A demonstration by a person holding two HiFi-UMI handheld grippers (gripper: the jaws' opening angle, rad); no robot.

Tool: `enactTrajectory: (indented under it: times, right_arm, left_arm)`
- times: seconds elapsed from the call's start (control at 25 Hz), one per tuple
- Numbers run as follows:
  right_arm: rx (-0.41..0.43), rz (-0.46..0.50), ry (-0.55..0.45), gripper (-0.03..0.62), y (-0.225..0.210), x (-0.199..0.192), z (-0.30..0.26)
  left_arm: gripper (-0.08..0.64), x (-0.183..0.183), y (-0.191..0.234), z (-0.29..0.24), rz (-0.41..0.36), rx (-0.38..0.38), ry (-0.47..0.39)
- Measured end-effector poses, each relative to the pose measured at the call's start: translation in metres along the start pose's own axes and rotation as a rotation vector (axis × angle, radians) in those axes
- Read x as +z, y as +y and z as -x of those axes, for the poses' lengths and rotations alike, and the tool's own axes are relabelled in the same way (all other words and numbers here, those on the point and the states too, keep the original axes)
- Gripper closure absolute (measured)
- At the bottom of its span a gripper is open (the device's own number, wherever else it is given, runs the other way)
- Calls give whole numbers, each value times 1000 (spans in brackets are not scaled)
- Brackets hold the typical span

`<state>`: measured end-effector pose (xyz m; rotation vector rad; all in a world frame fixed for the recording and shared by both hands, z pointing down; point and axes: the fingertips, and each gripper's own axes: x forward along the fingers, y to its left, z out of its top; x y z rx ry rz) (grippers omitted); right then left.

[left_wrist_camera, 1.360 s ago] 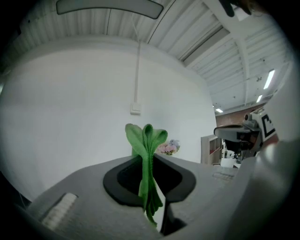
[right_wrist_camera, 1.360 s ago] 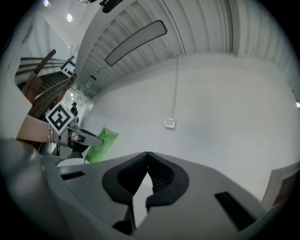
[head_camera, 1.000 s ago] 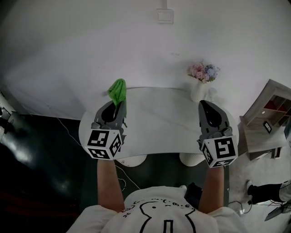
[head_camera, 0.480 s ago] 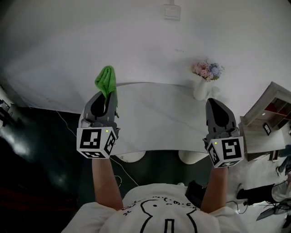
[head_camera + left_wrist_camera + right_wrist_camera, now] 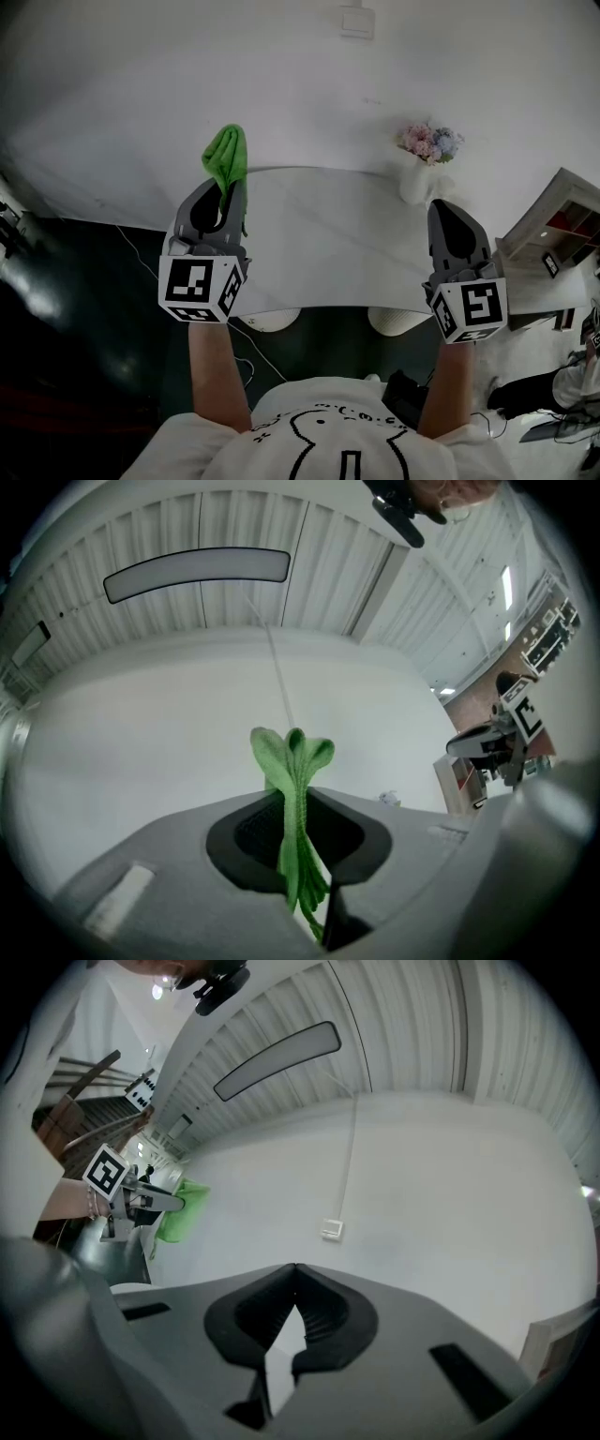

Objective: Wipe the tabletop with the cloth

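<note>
Head view, white tabletop (image 5: 328, 248) by wall (image 5: 281, 84), left tool (image 5: 227, 187) pinching cloth (image 5: 226, 155), right tool (image 5: 442, 206) closed.

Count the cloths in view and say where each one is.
1. The green cloth is clamped in the left gripper, held up near the table's left end. No other shows.

I'm facing a white wall (image 5: 187, 94) carrying a switch plate (image 5: 357, 21); dark floor (image 5: 75, 309) is lying left, shelves (image 5: 553, 234) standing right.
</note>
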<state>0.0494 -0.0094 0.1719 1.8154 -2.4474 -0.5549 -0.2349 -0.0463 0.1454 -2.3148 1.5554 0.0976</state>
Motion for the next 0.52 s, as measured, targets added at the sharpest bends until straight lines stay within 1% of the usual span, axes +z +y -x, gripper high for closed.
enactTrajectory:
  times: [0.2,0.52]
  right_arm:
    - [-6,3,0,591,-1,2,0]
    - [-4,8,3,591,1,2,1]
  left_arm:
    - [503,0,-3,-1,-11,-4,-5]
    - [503,-5,-8,-2,-22,-26,15]
